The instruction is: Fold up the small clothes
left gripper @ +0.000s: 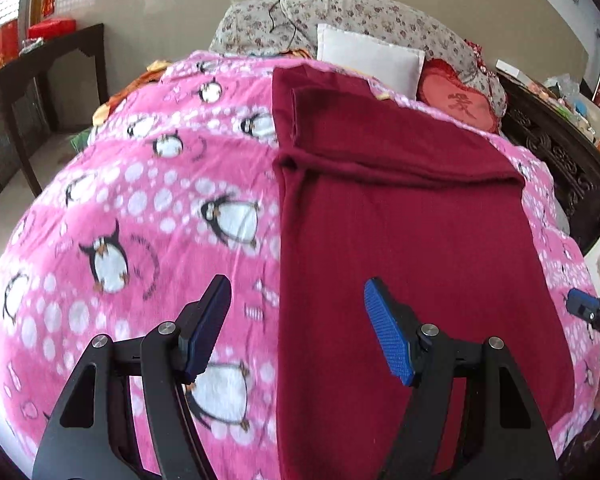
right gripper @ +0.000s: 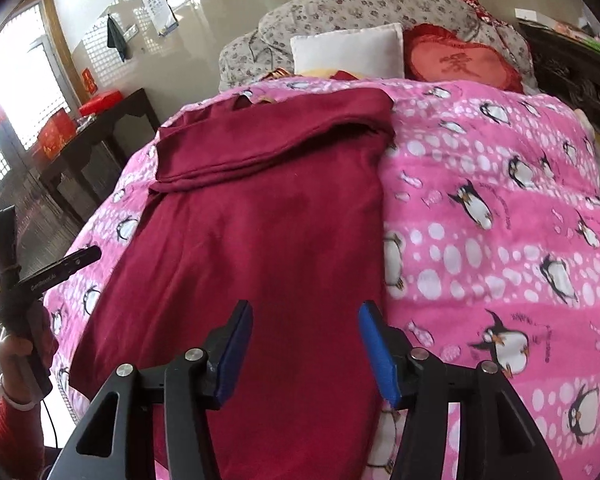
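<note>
A dark red garment (left gripper: pixel 412 240) lies flat on the pink penguin blanket (left gripper: pixel 140 216), its sides folded in and a sleeve laid across the far part. My left gripper (left gripper: pixel 298 312) is open and empty, above the garment's near left edge. My right gripper (right gripper: pixel 306 340) is open and empty, above the garment (right gripper: pixel 268 240) near its right edge. The right gripper's blue tip shows at the far right of the left wrist view (left gripper: pixel 588 310). The left gripper's handle, held by a hand, shows at the left of the right wrist view (right gripper: pixel 24 280).
The blanket (right gripper: pixel 500 220) covers a bed. A white pillow (left gripper: pixel 370 58), a red heart cushion (left gripper: pixel 460 102) and a floral quilt (left gripper: pixel 360 12) lie at its head. A dark wooden table (left gripper: pixel 32 76) stands left; a dark carved bed frame (left gripper: pixel 560 160) runs along the right.
</note>
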Action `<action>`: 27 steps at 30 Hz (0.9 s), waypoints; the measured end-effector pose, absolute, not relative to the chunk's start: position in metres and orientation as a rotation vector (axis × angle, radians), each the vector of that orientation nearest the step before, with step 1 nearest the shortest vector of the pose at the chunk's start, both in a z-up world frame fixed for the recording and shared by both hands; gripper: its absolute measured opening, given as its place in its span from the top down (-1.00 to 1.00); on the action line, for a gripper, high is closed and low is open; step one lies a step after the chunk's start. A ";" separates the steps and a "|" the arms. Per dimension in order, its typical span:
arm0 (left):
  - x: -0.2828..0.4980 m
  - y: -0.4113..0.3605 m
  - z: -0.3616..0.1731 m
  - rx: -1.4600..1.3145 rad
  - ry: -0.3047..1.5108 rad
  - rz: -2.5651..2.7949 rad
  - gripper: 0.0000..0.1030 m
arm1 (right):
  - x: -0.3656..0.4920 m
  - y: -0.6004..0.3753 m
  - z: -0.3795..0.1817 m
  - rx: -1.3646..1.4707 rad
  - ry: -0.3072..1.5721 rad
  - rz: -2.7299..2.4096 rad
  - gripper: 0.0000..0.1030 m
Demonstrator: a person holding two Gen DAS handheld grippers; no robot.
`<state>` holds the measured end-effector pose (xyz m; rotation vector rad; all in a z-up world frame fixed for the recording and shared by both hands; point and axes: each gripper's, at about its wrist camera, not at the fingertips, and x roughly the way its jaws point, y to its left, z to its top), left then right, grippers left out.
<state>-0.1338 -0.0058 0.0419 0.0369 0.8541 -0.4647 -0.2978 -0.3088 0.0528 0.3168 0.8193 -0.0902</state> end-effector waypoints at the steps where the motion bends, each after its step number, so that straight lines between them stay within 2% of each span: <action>1: -0.136 -0.004 0.039 0.033 0.866 -0.475 -0.35 | -0.300 -0.311 0.050 0.324 0.824 -0.088 -0.07; 12: -0.175 0.014 0.006 0.023 1.064 -0.574 -0.35 | -0.350 -0.311 0.013 0.340 0.915 -0.036 -0.17; 21: -0.207 0.012 -0.001 0.138 1.034 -0.576 -0.41 | -0.368 -0.310 0.006 0.416 0.854 0.031 -0.24; 23: -0.213 0.006 -0.002 0.197 1.041 -0.586 -0.59 | -0.370 -0.310 0.006 0.434 0.852 0.056 -0.24; 27: -0.218 -0.001 -0.005 0.233 1.050 -0.602 -0.73 | -0.373 -0.313 0.005 0.460 0.849 0.109 -0.24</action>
